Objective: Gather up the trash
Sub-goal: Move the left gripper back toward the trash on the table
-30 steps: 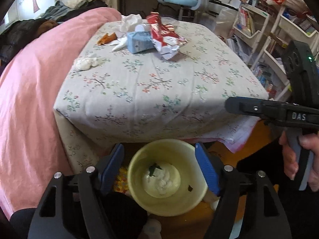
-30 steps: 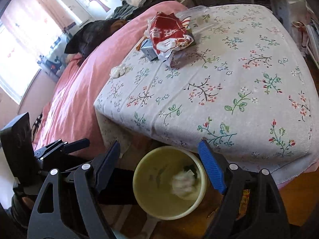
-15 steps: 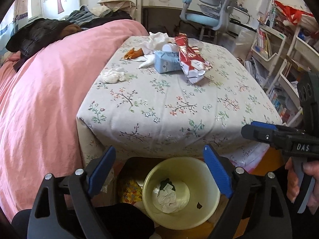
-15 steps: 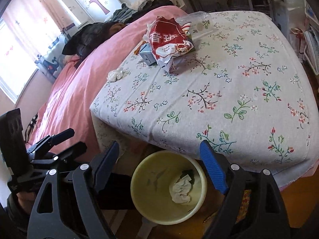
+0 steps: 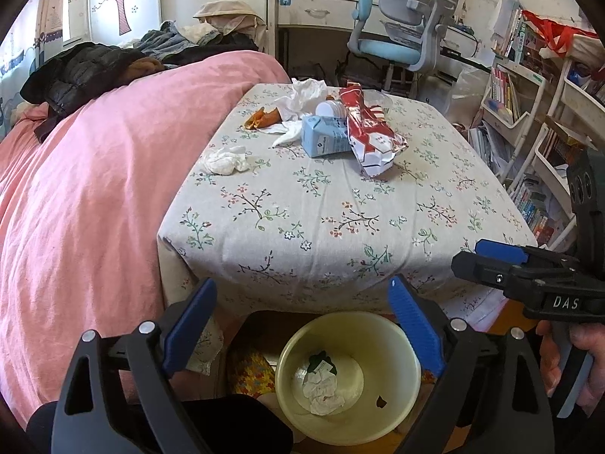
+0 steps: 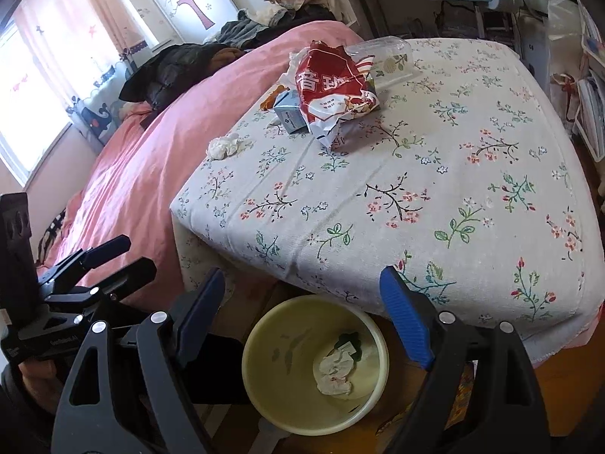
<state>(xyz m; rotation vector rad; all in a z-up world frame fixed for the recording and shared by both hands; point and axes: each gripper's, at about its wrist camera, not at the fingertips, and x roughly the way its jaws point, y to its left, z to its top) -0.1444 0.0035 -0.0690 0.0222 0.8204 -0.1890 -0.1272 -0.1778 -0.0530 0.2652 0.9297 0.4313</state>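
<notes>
A pale yellow bin (image 5: 395, 355) (image 6: 270, 355) stands on the floor below the table's front edge, with a crumpled tissue (image 5: 321, 391) (image 6: 334, 370) in it. My left gripper (image 5: 300, 282) hangs above the bin, its jaws opening with nothing between them. My right gripper (image 6: 302, 271) (image 5: 491, 261) is open beside it, also with nothing in it. On the floral-clothed table (image 5: 340, 208) (image 6: 416, 189) lie a crumpled tissue (image 5: 225, 160) (image 6: 223, 145), a blue carton (image 5: 325, 138) (image 6: 289, 113), a red snack bag (image 5: 370, 132) (image 6: 332, 87), white tissues (image 5: 306, 92) and an orange scrap (image 5: 261, 117).
A pink bed (image 5: 94, 170) adjoins the table on the left, with dark clothes (image 5: 83, 72) piled on it. A desk chair (image 5: 401, 38) stands behind the table and bookshelves (image 5: 529, 113) to its right. A clear plastic box (image 6: 385, 53) lies behind the red bag.
Both cameras have tilted upward, so the bin sits lower in each view and more of the table shows. The left jaws stand wider apart than before.
</notes>
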